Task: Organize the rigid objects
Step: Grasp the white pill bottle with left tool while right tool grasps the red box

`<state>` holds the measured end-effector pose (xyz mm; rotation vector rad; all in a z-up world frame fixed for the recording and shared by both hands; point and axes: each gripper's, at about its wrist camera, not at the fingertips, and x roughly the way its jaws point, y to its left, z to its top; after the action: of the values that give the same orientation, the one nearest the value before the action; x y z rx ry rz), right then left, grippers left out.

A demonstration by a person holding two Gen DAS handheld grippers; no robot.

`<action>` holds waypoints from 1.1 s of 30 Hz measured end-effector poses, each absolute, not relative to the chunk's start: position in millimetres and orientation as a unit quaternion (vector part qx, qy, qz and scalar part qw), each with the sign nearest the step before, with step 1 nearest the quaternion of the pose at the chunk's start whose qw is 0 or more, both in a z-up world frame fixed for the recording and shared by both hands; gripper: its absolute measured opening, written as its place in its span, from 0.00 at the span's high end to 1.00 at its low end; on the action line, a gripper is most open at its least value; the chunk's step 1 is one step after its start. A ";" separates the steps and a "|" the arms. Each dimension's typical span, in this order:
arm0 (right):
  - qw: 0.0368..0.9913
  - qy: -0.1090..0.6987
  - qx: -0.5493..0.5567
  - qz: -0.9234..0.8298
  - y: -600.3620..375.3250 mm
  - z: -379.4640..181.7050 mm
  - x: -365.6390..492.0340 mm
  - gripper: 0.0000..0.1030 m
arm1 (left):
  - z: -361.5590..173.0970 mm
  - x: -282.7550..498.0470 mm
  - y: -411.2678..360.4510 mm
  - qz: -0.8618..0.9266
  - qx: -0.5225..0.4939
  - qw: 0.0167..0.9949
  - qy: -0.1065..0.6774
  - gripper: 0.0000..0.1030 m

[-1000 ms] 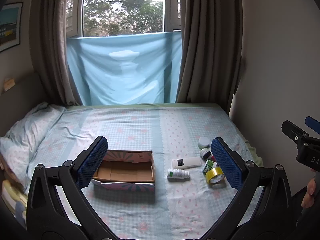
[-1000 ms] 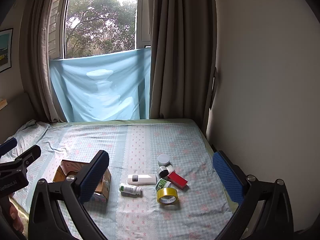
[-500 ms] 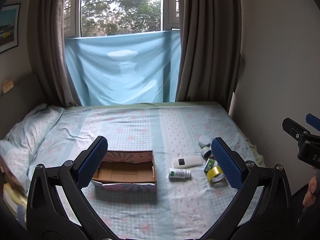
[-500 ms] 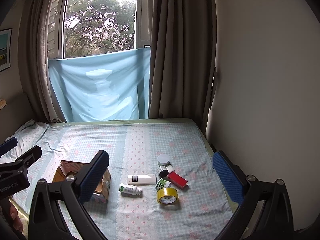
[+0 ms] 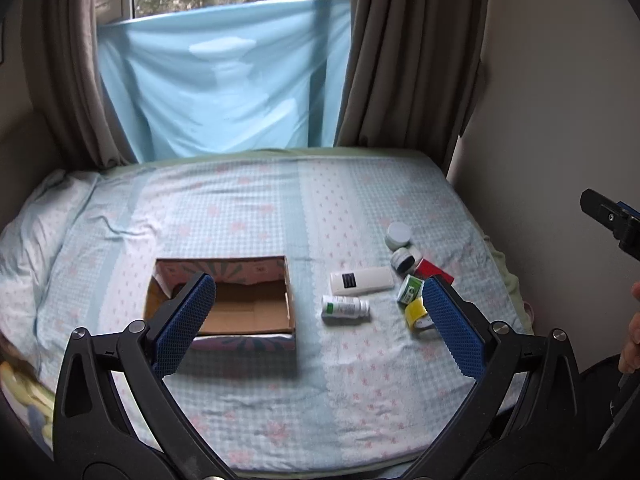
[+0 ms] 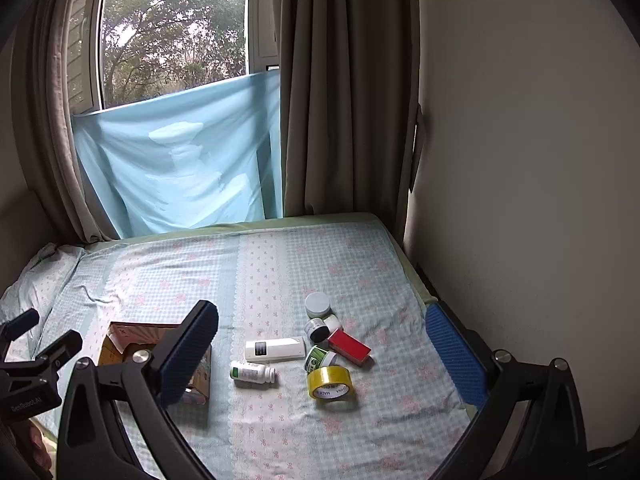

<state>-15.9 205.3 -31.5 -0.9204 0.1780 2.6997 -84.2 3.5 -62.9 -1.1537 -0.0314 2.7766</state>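
Note:
An open cardboard box [image 5: 224,300] [image 6: 120,344] sits on the bed. To its right lie a white flat bottle [image 5: 362,281] [image 6: 276,350], a small pill bottle [image 5: 345,309] [image 6: 253,373], a yellow tape roll [image 5: 416,314] [image 6: 330,384], a green jar [image 5: 410,288], a red box [image 5: 434,270] [image 6: 349,347], a black-lidded jar [image 5: 403,260] and a grey-lidded jar [image 5: 398,235] [image 6: 318,305]. My left gripper [image 5: 318,280] hangs open above the bed's near side, holding nothing. My right gripper [image 6: 319,308] is open too, further right and well short of the objects.
The bed [image 5: 260,208] fills the room between a pillow [image 5: 28,240] at the left and a wall [image 6: 520,200] at the right. Curtains and a blue cloth [image 5: 224,80] over the window stand behind it. A hand [image 5: 632,340] holds the right gripper's handle.
The left gripper has moved closer to the bed and tipped downward, so the box and objects look larger. The right gripper has hardly moved. Both stay open.

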 end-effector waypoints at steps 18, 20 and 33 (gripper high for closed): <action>0.080 0.043 -0.470 0.878 350.7 -210.6 -166.1 0.00 | -260.2 -215.4 96.5 0.793 -0.594 0.015 -0.135 0.00; 0.071 0.042 -0.492 0.866 360.3 -234.0 -182.3 0.00 | -286.0 -228.4 101.2 0.775 -0.613 0.000 -0.154 0.00; -0.015 -0.077 -0.597 0.799 371.6 -360.3 -243.0 0.00 | -434.4 -283.4 75.5 0.643 -0.672 -0.155 -0.333 0.00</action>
<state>-243.0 371.6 -360.3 -1.8933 -0.2450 2.5332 -283.4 75.5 -434.4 -2.3490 -1.1622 2.2483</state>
